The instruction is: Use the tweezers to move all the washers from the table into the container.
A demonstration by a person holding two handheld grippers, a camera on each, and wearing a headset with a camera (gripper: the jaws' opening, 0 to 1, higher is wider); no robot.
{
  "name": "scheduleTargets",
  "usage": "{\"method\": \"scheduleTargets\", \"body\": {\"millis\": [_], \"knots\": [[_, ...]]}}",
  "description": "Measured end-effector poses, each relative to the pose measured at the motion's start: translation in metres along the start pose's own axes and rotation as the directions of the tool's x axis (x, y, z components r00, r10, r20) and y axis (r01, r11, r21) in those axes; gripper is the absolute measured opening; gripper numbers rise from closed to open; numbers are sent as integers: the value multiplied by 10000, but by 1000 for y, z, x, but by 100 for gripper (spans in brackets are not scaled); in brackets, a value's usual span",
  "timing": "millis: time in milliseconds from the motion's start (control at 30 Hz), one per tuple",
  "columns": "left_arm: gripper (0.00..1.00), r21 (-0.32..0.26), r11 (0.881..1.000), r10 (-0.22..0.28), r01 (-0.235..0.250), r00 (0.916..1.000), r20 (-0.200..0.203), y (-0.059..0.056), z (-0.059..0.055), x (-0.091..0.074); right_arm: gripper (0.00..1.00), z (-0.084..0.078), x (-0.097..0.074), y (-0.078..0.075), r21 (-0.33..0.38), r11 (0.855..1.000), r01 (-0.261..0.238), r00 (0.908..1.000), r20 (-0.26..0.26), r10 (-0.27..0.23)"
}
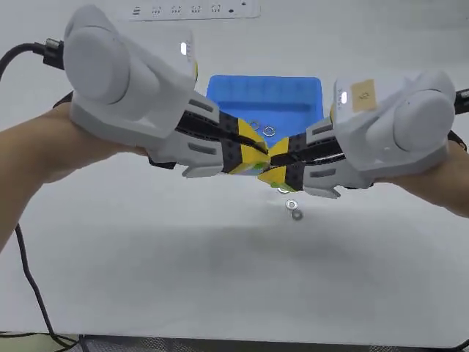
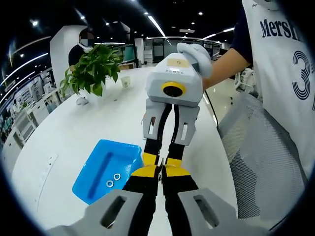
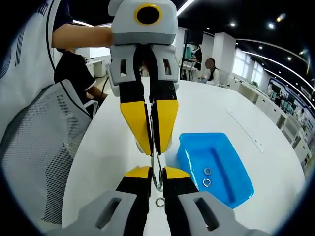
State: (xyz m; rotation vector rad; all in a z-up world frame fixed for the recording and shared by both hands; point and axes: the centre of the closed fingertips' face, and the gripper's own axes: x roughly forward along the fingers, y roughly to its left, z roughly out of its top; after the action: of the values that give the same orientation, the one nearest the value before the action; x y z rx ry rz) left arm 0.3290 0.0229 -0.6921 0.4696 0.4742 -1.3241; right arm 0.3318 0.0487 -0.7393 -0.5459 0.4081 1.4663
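Roughly halfway, maybe a bit less. Two washers [image 1: 268, 132] are already lying in the blue container [image 1: 293, 92], side by side near its front wall. In the head view the container sits at 12 o'clock from where the jaw tips meet. Still out on the white table [image 1: 220, 279] are two loose washers [image 1: 292, 205], touching or nearly so, at about 5 o'clock from the tips. There may be a third tucked just under the grippers, but it's too hidden to call.

The person has both grippers nose to nose over the middle of the table, and the tweezers [image 3: 156, 157] run between them. The right gripper [image 3: 156, 176] has its jaws pinched in on the rounded back end of the tweezers. The left gripper [image 2: 160, 173], coming in from 12 o'clock in the right gripper view, looks clamped on the arms further along. So both are closed on the one tool, neither released. It reads like a hand-over or a regrip rather than a pick.

No washer can be made out in the tweezer tips, though they're mostly covered by the yellow pads. One table washer lies right below the right gripper's jaws at 6 o'clock in its own view, so that's probably the next one. What's left is to get the tweezers settled in one grip, then ferry the remaining washers over to the container
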Motion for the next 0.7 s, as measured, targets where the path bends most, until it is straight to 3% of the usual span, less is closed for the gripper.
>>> {"method": "scheduleTargets", "body": {"millis": [433, 700], "knots": [[7, 426, 9980, 460, -465, 9988, 136, 8, 19, -23, 10, 30, -9, -13, -458, 9981, 403, 9988, 288, -390], [7, 706, 9939, 827, -847, 9961, 314, 29, 28, -34, 10, 45, -9, -36, -870, 9934, 746, 9964, 479, -706]]}}
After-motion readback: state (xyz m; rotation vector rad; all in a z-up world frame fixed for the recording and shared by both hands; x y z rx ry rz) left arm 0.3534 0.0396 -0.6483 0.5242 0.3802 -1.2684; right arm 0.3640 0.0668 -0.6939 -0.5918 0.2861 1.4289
